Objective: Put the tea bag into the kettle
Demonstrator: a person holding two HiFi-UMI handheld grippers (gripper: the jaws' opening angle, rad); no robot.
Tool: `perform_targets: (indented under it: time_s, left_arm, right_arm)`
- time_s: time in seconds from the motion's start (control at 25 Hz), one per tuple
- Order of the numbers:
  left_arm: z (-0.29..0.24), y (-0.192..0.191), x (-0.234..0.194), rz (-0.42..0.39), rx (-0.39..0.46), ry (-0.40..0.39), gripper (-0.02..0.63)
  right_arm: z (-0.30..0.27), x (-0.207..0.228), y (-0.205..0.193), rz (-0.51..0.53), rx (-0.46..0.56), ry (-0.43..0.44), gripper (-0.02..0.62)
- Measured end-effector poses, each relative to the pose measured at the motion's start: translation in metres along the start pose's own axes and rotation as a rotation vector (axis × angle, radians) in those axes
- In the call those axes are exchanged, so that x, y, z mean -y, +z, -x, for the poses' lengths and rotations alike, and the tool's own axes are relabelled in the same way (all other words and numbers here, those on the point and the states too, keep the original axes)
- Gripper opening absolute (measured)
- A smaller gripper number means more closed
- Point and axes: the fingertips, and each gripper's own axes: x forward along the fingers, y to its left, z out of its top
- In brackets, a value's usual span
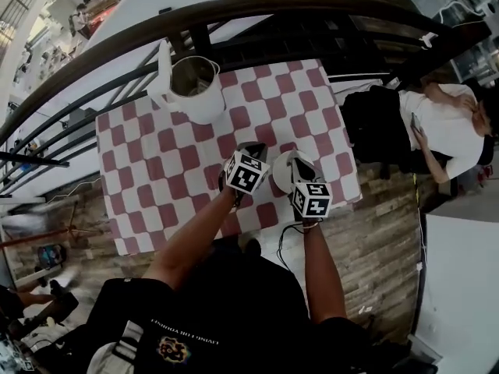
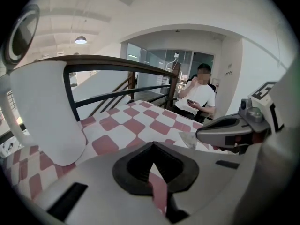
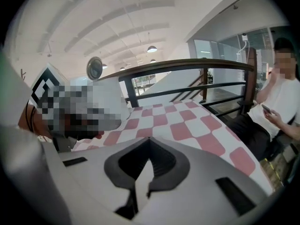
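Our right gripper (image 2: 201, 135) pinches what looks like the tea bag (image 2: 187, 138) in closed jaws; the left gripper (image 2: 152, 146) has its jaws closed and empty. The kettle (image 1: 192, 88) stands ahead-left, mouth up.

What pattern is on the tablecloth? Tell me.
Red-and-white checks cover the tablecloth; it shows best in the head view.

The white kettle (image 1: 191, 88) stands upright with its top open, ahead and to the left of the right gripper (image 2: 197, 134), well apart from it. The tea bag (image 2: 187, 139), a small pale flat piece, juts from that gripper's closed tips.
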Motion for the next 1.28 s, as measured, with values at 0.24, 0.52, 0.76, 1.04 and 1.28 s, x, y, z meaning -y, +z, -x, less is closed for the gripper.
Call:
perform_targets:
  time_s: [0.24, 0.52, 0.76, 1.04, 1.28]
  left_arm:
    - [0.035, -0.007, -0.050, 0.062, 0.032, 0.106, 0.000]
    - [0.079, -0.035, -0.103, 0.160, 0.050, 0.232, 0.000]
    - [0.114, -0.070, -0.142, 0.253, 0.053, 0.330, -0.001]
    - [0.144, -0.101, -0.174, 0.344, 0.061, 0.414, 0.000]
    - [0.152, -0.116, -0.187, 0.373, 0.053, 0.443, 0.000]
  right_arm:
    - [-0.024, -0.037, 0.025, 0.071, 0.012, 0.084, 0.011]
    - [-0.056, -0.097, 0.039, 0.156, -0.009, 0.215, 0.011]
    - [-0.082, -0.153, 0.037, 0.223, -0.037, 0.324, 0.011]
    - [-0.102, -0.200, 0.034, 0.284, -0.068, 0.417, 0.011]
    - [-0.111, -0.218, 0.029, 0.309, -0.085, 0.452, 0.011]
